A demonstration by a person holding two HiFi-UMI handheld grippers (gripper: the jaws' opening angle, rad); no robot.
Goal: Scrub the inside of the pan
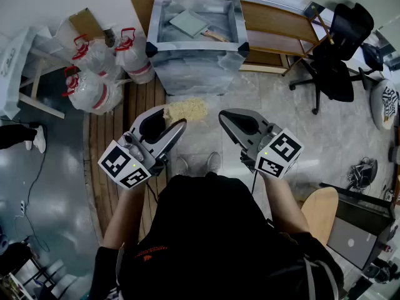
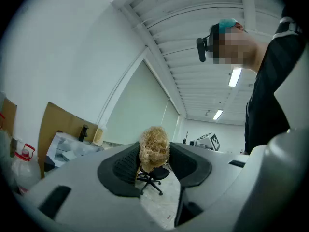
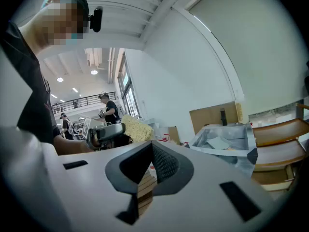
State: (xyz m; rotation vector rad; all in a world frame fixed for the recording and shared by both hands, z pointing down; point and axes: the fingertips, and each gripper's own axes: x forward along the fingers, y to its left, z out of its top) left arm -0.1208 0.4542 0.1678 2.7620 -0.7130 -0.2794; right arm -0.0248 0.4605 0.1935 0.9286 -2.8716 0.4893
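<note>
In the tub (image 1: 194, 69), tile (image 1: 189, 22); left gripper (image 1: 170, 122) clamps scrubber (image 1: 185, 109).

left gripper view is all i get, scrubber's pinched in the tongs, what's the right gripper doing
Observer: The right gripper has its tongs closed with nothing between them.
Operator: ok, where's the pan then
Observer: No pan that I can make out. A metal tub stands on the floor straight ahead, beyond the scrubber.
Operator: anything in the tub
Observer: The head view shows a flat grey square piece lying inside it; I can't tell what it is.
</note>
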